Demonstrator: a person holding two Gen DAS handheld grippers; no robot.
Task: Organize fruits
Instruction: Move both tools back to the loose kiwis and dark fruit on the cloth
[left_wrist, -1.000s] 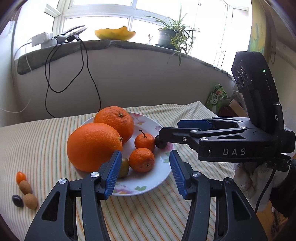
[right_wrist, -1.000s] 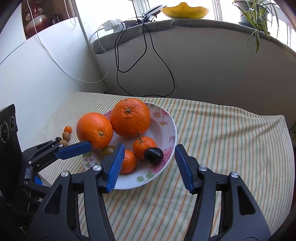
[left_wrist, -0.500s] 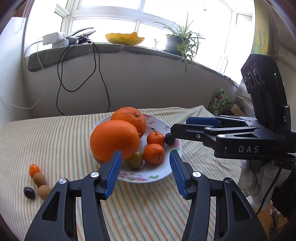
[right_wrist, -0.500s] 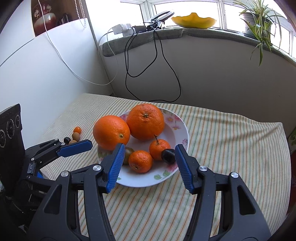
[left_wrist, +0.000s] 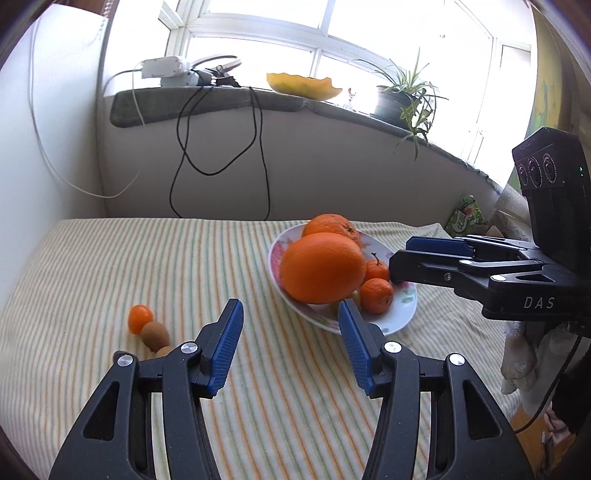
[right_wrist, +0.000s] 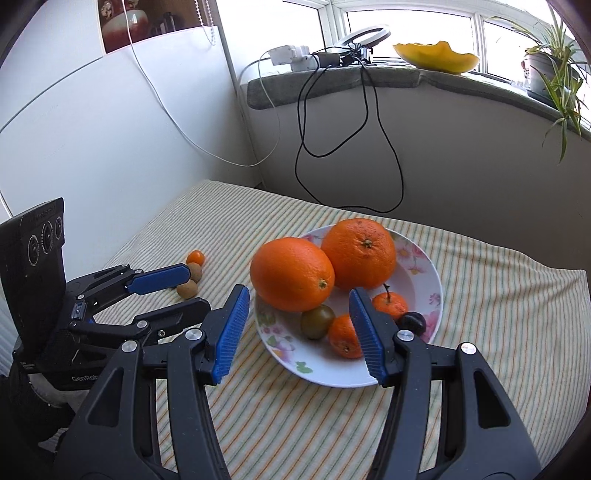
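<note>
A flowered white plate (right_wrist: 424, 258) on the striped cloth holds two big oranges (right_wrist: 291, 278) (right_wrist: 360, 251), two mandarins (right_wrist: 343, 336) (right_wrist: 393, 302), a green-brown fruit (right_wrist: 317, 321) and a dark plum (right_wrist: 412, 321). Left of the plate, a small orange fruit (left_wrist: 140, 318) and brown fruits (left_wrist: 156, 332) lie on the cloth. My left gripper (left_wrist: 290, 314) hovers open and empty between these and the plate (left_wrist: 402, 314). My right gripper (right_wrist: 299, 306) is open and empty at the plate's near rim, and it also shows in the left wrist view (left_wrist: 400, 254).
Behind the table runs a grey windowsill with a yellow bowl (right_wrist: 436, 57), a potted plant (left_wrist: 402, 99) and a power strip (left_wrist: 162, 68); black cables (right_wrist: 369, 147) hang down the wall. A white wall bounds the left. A green packet (left_wrist: 467, 216) sits past the table's right end.
Both grippers have swung left and drawn back from the plate. In the left wrist view the plate slid from centre to the right, and the small loose fruits came closer. Jaw openings are unchanged.
</note>
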